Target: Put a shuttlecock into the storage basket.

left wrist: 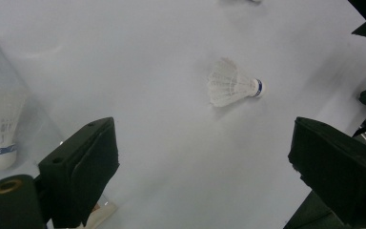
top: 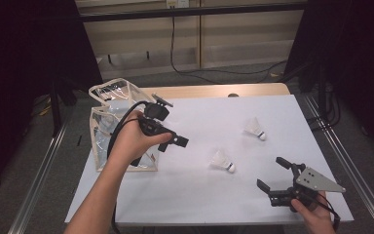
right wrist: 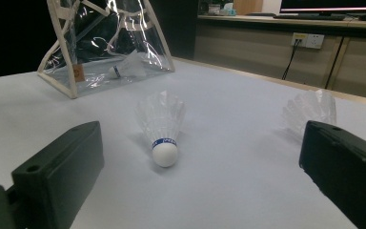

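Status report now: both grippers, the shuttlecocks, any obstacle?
Left gripper open, empty, beside clear bag. Right gripper open, empty. Two shuttlecocks lying on table. Nothing in the way.

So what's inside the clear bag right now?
One shuttlecock lies inside the clear bag, cork end showing through the plastic in both gripper views. In the high view the left hand covers part of the bag, so more cannot be ruled out.

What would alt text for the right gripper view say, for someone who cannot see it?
A white shuttlecock lies on the white table, cork end toward the camera, ahead of the open right tool. A second shuttlecock lies further right, and a clear bag at the far left holds a third.
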A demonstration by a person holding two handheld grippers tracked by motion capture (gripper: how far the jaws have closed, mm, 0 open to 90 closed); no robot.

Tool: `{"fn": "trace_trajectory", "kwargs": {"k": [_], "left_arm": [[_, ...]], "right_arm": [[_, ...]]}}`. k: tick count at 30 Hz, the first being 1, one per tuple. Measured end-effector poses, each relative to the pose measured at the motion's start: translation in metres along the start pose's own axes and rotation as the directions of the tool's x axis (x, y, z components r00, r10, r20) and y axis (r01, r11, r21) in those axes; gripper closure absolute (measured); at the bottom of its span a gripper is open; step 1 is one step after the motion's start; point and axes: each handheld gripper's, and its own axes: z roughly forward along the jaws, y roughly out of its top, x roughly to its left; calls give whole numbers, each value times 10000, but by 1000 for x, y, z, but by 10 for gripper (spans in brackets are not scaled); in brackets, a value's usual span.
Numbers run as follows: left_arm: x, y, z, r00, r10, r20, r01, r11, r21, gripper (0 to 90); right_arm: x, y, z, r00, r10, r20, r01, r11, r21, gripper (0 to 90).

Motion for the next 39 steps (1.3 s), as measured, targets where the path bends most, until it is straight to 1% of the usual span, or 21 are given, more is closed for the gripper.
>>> {"fn": "trace_trajectory", "kwargs": {"k": [9,13,16,18,19,26,28,30,32,34,36,37,39], "left_arm": [[-5,-4,8,9996,229,160,-229,9997,31,91],[-7,-6,14,9993,231,281,-232,9997,37,91],[-7,-8,17,9990,320,317,-323,9995,62,91],[-8,-9,20,9990,309,337,-311,9995,64,91],[-8,-10,21,9987,380,335,-382,9993,55,91],[-8,-15,31,9986,344,405,-345,9994,7,85],[-9,-16,34,9985,406,380,-406,9992,7,85],[-9,-17,36,9984,360,445,-359,9994,-14,85],[-9,-18,39,9979,452,458,-452,9990,-17,84],[-9,-19,42,9977,405,539,-403,9992,-56,79],[-8,-21,45,9971,465,605,-461,9989,-81,74],[-9,-21,47,9971,395,648,-391,9992,-72,69],[-9,-23,50,9965,466,699,-462,9989,-79,66]], "right_arm": [[0,0,0,10000,-31,13,31,10000,14,6],[0,0,0,10000,-25,9,25,10000,1,6],[0,0,0,10000,-37,3,37,10000,27,6],[0,0,0,10000,-33,18,33,10000,17,6],[0,0,0,10000,-33,17,33,10000,24,6],[1,0,0,10000,-17,-6,17,10000,18,5],[1,0,0,10000,-24,-2,24,10000,14,6],[1,0,0,10000,-28,1,28,10000,32,5],[1,0,0,10000,-18,5,18,10000,20,6],[0,0,0,10000,-30,2,30,10000,16,6],[1,0,0,10000,-25,-2,25,10000,27,6],[0,0,0,10000,-28,3,28,10000,20,6],[1,0,0,10000,-23,-3,23,10000,18,6]]}}
